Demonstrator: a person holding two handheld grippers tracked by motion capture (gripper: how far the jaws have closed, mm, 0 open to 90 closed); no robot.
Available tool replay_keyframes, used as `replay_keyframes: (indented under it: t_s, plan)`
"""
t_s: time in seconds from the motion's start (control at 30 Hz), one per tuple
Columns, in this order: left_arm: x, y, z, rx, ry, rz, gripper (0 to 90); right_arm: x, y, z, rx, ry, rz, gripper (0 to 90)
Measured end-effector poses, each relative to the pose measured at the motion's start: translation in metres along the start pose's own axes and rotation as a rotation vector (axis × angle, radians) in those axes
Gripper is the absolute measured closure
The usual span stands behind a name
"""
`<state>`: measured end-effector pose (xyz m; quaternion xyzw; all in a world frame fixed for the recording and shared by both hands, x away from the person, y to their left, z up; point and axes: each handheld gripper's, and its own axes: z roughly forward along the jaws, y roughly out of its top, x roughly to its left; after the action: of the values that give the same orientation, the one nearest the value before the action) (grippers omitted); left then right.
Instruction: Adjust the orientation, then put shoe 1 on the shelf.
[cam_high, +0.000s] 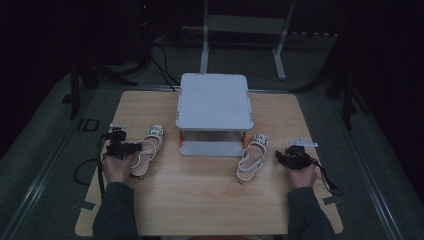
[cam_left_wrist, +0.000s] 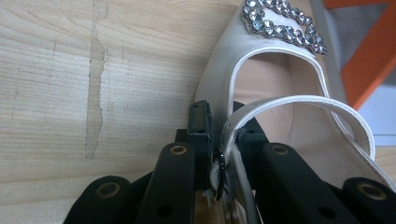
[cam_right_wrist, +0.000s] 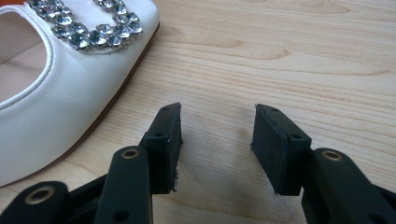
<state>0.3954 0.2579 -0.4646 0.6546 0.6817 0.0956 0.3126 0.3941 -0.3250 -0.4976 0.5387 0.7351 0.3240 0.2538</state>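
The left gripper is clamped on the thin heel strap of the left sandal; in the left gripper view the strap runs between the two pads, beside a small dark buckle. Ahead of the jaws lies the sandal's white toe band with a rhinestone ornament. The sandal rests on the wooden table, directly in front of this gripper.

The right gripper stands with its jaws wide apart and nothing between them, only bare table surface. The right sandal lies just to the left of this gripper; its white toe and rhinestone trim appear at the upper left of the right gripper view, apart from the pads.

A grey two-level stand with orange posts sits beyond both grippers, between the sandals. No readable brand or writing appears on the sandals or the stand.
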Motion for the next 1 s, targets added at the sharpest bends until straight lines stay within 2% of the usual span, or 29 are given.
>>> replay_keyframes:
  t_s: [0.07,0.13,0.2,0.27,0.3,0.33,0.47,0.57,0.77,0.83,0.9,0.93,1.0]
  plan:
    - [0.002,0.0,0.001,-0.001,-0.01,-0.008,80.8,0.0,0.0,0.0,0.001,0.0,0.0,52.1]
    - [0.003,0.0,0.003,0.008,-0.002,0.003,80.5,0.0,0.0,0.0,0.002,0.0,0.0,52.0]
    - [0.003,0.001,0.003,0.015,-0.001,0.027,79.8,0.0,0.001,0.0,0.003,0.0,0.0,52.0]
    - [0.0,0.003,0.003,0.031,0.026,0.063,78.5,0.001,0.001,0.001,0.004,0.002,0.001,51.8]
    - [-0.002,0.005,0.003,0.055,0.039,0.102,74.9,0.002,0.002,0.002,0.004,0.004,-0.003,51.7]
    - [-0.002,0.005,0.003,0.055,0.039,0.102,73.9,0.002,0.002,0.002,0.004,0.006,-0.003,51.7]
    - [-0.005,0.011,0.003,0.094,0.071,0.15,70.4,0.003,0.003,0.003,0.004,0.009,-0.006,51.5]
    - [-0.004,0.016,0.004,0.132,0.067,0.166,66.9,0.003,0.003,0.003,0.004,0.011,-0.008,51.1]
    - [0.0,0.021,0.005,0.176,0.042,0.14,65.6,0.003,0.003,0.003,0.004,0.013,-0.008,50.6]
    - [0.004,0.025,0.006,0.204,0.017,0.098,65.7,0.003,0.003,0.003,0.003,0.013,-0.008,50.5]
    - [0.005,0.027,0.006,0.223,-0.021,0.086,72.5,0.003,0.003,0.003,0.003,0.013,-0.008,50.4]
    - [0.004,0.028,0.006,0.227,-0.024,0.074,76.7,0.003,0.003,0.003,0.003,0.013,-0.009,50.3]
    - [0.004,0.029,0.006,0.232,-0.018,0.058,79.2,0.003,0.003,0.003,0.001,0.013,-0.009,50.3]
